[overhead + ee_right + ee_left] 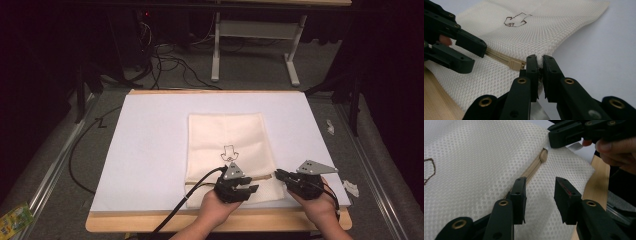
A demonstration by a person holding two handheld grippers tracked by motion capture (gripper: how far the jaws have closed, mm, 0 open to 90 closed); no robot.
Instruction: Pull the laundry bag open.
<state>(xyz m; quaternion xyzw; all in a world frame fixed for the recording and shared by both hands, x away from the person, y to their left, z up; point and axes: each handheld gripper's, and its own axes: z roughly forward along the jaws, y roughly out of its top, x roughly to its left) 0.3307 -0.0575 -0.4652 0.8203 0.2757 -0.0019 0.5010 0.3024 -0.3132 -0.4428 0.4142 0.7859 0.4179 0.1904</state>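
Mesh bag (227, 137): your right gripper (539, 62) pinches its edge; your left gripper (540, 187) gapes part-open, empty, over the zipper (534, 166); closing there risks snagging mesh, missing the pull (516, 65).

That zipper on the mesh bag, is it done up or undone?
Done up, as far as shows: the tan zipper runs as one closed line to its pull at the mesh bag's edge, with no gap.

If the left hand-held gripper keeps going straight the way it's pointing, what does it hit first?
Probably the zipper pull on the mesh bag, straight ahead of the left hand-held gripper; the right hand-held gripper sits just beyond. Depth is unclear.
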